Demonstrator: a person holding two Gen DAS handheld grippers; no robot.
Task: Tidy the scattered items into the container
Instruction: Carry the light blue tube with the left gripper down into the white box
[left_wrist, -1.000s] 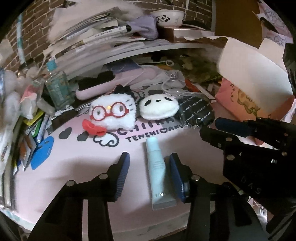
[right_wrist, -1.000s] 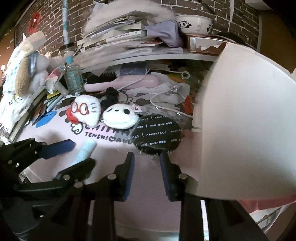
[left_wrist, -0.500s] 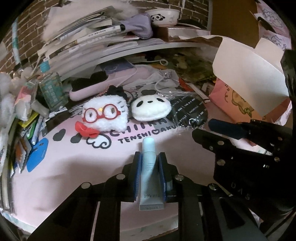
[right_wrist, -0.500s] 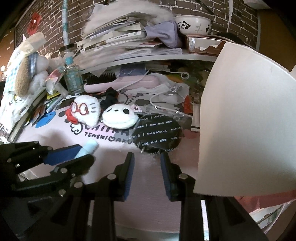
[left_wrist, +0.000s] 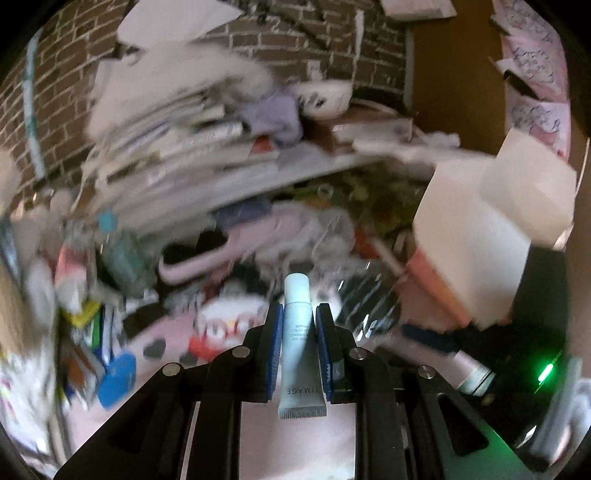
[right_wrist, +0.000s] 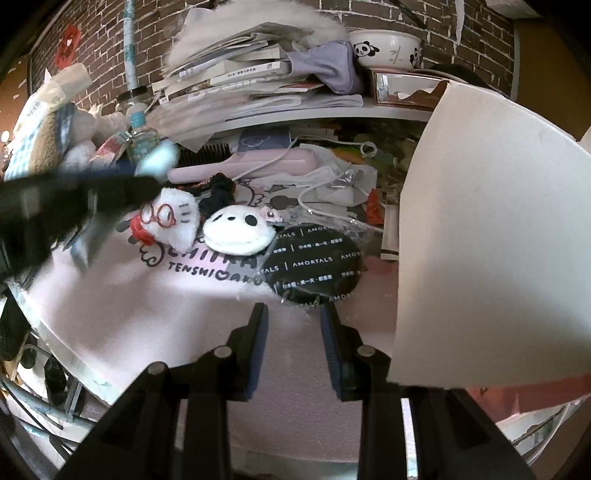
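Tube lifted, bound for the box.
My left gripper (left_wrist: 298, 334) clamps the pale-blue plastic tube (left_wrist: 298, 332) mid-body for carrying; right gripper (right_wrist: 294, 334) gapes empty beside the pink-and-white cardboard box (right_wrist: 491, 240).

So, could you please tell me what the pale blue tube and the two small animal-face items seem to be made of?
The pale blue tube, held in the left hand-held gripper, looks like soft matte plastic: it has a crimped flat end and printed lettering. The panda-face item and the one with red glasses look like plush fabric, going by their fuzzy white surfaces; their filling can't be seen.
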